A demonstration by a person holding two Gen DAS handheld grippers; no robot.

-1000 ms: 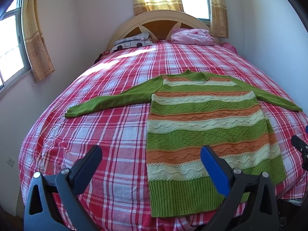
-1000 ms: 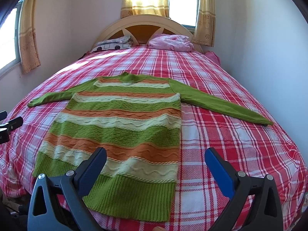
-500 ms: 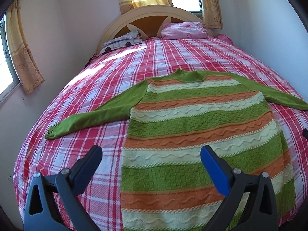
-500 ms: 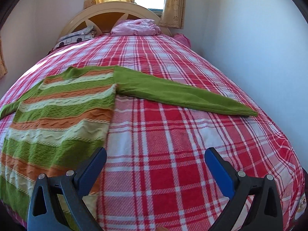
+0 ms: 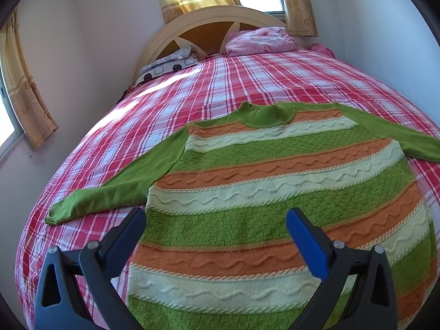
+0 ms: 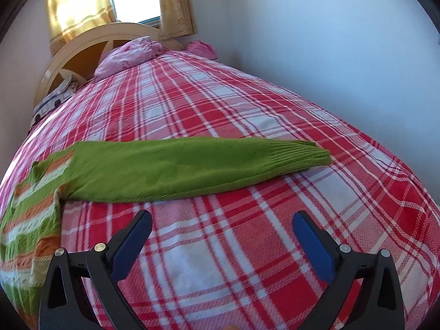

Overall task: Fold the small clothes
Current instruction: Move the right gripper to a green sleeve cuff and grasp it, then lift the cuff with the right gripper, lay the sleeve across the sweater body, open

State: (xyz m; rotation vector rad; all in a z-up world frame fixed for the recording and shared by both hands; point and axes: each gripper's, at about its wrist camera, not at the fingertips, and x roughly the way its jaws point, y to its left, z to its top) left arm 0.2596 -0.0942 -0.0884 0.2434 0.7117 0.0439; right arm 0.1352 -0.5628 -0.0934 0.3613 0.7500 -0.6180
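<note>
Sweater (image 5: 264,192) flat on bed (image 6: 247,104): soft, limp knit. Right claw (image 6: 220,236) and left claw (image 5: 214,233) released, empty. Suggest pinching ribbed cuff (image 6: 308,155), 1 o'clock of right claw.

Chunky knit sweater (image 5: 275,192) up front, wool-like, ribbed cuff at three o'clock on its sleeve (image 6: 192,165), raised wavy cables across the stripes; woven plaid bedspread (image 6: 247,110) beneath, slightly coarse; matt black plastic left gripper (image 5: 216,221) and right gripper (image 6: 222,224), textured blue pads (image 6: 313,244), shiny metal screws; glossy painted wooden headboard (image 5: 209,19) at twelve
</note>
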